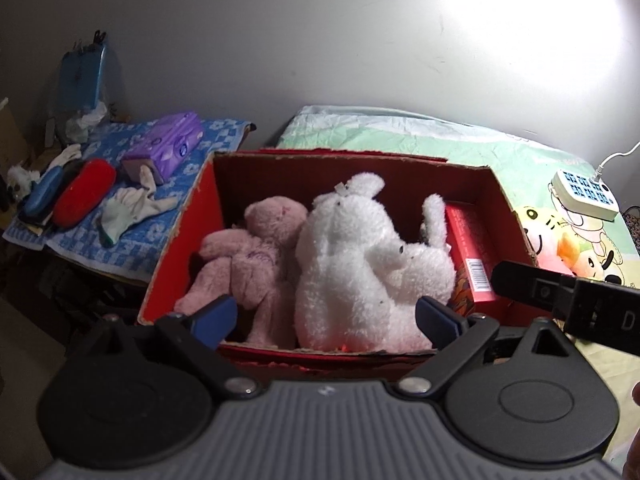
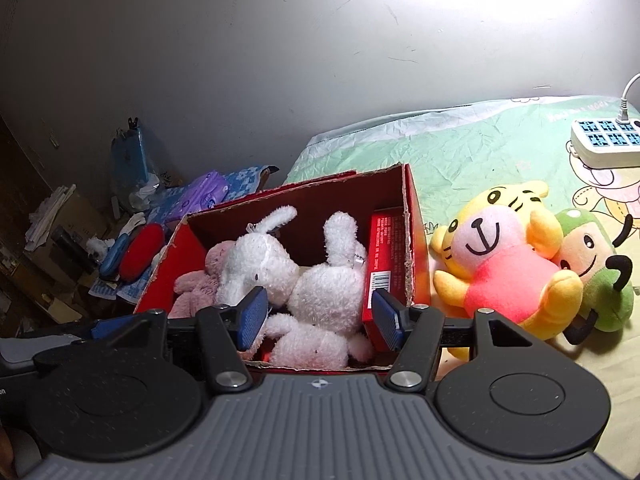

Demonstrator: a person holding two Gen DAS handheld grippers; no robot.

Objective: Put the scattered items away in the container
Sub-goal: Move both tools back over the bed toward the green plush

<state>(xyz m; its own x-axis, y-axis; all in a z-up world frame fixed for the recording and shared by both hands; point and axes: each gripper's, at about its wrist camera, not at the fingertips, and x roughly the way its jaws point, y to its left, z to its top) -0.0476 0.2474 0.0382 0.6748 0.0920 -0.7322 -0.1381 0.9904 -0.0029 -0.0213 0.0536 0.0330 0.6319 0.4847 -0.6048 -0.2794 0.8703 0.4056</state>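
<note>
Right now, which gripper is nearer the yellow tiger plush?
Right. The right gripper hovers open over the red cardboard box, with the yellow tiger plush just outside that wall. The left gripper sits further left, over the box.

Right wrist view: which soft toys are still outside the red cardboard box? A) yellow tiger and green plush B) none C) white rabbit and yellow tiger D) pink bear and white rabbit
A: the yellow tiger plush and green plush toy lie on the sheet right of the red cardboard box; the pink and white toys are inside.
</note>
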